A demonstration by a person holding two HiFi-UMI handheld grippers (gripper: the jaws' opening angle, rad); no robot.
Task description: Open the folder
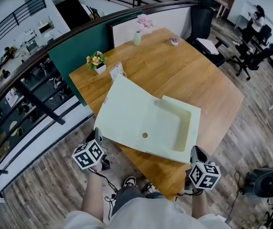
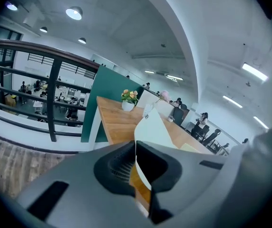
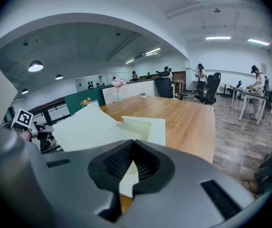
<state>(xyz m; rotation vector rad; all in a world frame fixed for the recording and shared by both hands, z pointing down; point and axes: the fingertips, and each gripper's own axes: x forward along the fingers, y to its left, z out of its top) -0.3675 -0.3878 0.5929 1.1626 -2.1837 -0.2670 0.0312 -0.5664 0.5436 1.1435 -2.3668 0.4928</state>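
The folder [image 1: 141, 118] lies spread open on the near part of the wooden table [image 1: 208, 89], its lower edge along the table's edge closest to me. My left gripper [image 1: 98, 135] is clamped on the cover's corner at the folder's 8 o'clock; in the left gripper view the pale card runs edge-on between the closed jaws. My right gripper [image 1: 194, 152] pinches the corner at 5 o'clock, pads shut on it.

I judge it to be light, thin card. It looks stiff enough to swing as a flat panel, but likely to bow or crease if I pull on one corner alone. The smooth face may slide on the wood, so the right grip serves as an anchor. The best hold is the corner margin, clear of the pocket flaps [image 1: 180, 128] at 3 o'clock and the small round stud [image 1: 144, 135].
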